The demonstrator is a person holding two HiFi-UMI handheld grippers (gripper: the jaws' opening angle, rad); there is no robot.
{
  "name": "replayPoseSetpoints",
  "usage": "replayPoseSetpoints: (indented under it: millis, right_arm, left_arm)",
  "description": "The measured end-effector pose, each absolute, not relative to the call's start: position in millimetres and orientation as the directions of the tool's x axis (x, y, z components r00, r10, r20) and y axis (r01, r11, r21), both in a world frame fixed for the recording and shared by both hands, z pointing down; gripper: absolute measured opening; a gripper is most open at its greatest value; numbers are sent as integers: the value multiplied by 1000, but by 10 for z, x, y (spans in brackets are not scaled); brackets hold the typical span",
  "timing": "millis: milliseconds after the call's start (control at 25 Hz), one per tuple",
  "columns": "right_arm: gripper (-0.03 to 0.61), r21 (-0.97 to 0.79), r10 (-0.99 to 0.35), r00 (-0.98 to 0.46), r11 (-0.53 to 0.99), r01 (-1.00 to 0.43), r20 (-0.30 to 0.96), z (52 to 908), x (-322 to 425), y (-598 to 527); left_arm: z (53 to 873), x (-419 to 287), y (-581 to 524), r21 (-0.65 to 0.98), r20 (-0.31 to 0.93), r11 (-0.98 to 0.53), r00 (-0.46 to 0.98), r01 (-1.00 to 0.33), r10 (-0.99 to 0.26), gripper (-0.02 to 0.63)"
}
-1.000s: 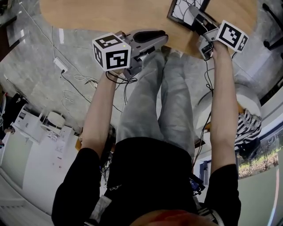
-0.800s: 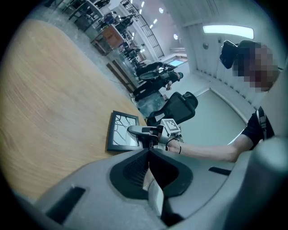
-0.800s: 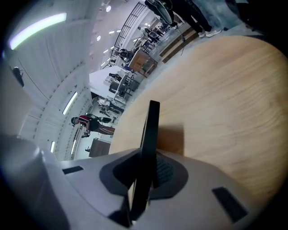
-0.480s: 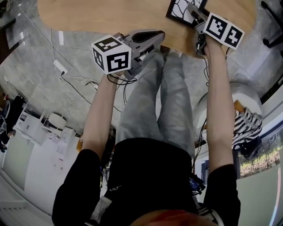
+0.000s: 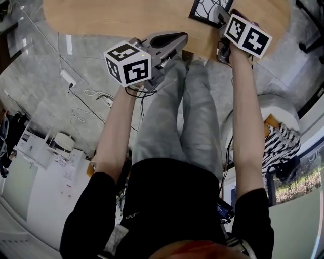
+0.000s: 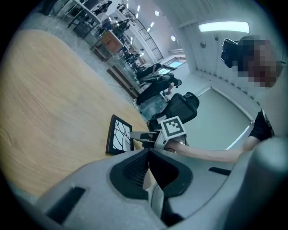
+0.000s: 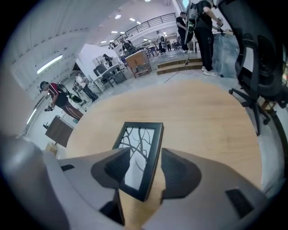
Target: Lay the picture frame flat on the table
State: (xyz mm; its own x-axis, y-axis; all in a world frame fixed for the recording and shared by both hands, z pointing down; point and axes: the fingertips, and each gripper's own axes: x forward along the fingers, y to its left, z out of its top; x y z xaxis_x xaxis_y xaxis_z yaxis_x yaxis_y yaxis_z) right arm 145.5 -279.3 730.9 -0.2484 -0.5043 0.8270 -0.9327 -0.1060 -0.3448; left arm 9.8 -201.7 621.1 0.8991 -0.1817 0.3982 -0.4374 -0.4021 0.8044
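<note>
The picture frame (image 7: 137, 155), black-edged with a branch pattern, lies flat on the wooden table (image 7: 202, 112) near its front edge. It also shows at the top of the head view as the frame (image 5: 204, 10), and in the left gripper view as the frame (image 6: 118, 134). My right gripper (image 7: 146, 152) straddles the frame's near end. Its jaws are opening, and there are gaps between the pads and the frame. My left gripper (image 5: 181, 38) hovers shut and empty at the table's edge, to the left of the frame.
A black office chair (image 7: 256, 58) stands beyond the table at the right. Cables (image 5: 86, 96) trail over the floor at the left. A white stool (image 5: 276, 109) is under my right arm. The person's legs (image 5: 187, 116) reach under the table edge.
My right gripper has slid farther over the table towards the frame, and its jaws have spread apart. The left gripper has barely moved.
</note>
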Motion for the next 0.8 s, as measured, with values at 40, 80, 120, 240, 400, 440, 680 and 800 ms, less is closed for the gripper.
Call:
replayPoseSetpoints:
  millis: [40, 80, 120, 240, 400, 440, 680, 800]
  right_arm:
    - [202, -359, -525, -252, -110, -927, 813, 7226, 1471, -2771]
    - [174, -376, -551, -257, -114, -919, 794, 7125, 1484, -2751]
    - [114, -397, -581, -262, -117, -910, 771, 7009, 1497, -2732]
    - [27, -484, -670, -295, -109, -869, 681, 6582, 1509, -2640]
    - [15, -534, -750, -311, -65, -843, 583, 5822, 1518, -2457]
    - [15, -533, -767, -310, -49, -845, 562, 5596, 1522, -2411]
    - [12, -533, -883, -268, 24, -846, 385, 4070, 1665, -2351]
    - [11, -509, -931, -212, 34, -860, 297, 3391, 1785, -2425]
  left_arm:
    - [6178, 92, -2047, 789, 406, -412, 890, -455, -207, 9]
    - [6137, 86, -2087, 772, 413, -422, 880, -476, -237, 9]
    - [6084, 85, -2135, 752, 418, -432, 867, -497, -270, 9]
    - [5834, 125, -2269, 694, 425, -451, 825, -561, -373, 9]
    - [5219, 218, -2368, 617, 417, -463, 764, -636, -493, 9]
    - [5032, 237, -2365, 599, 418, -462, 747, -654, -517, 9]
    - [3816, 326, -2361, 495, 384, -455, 656, -740, -650, 9]
    - [3219, 332, -2432, 448, 327, -464, 623, -764, -710, 9]
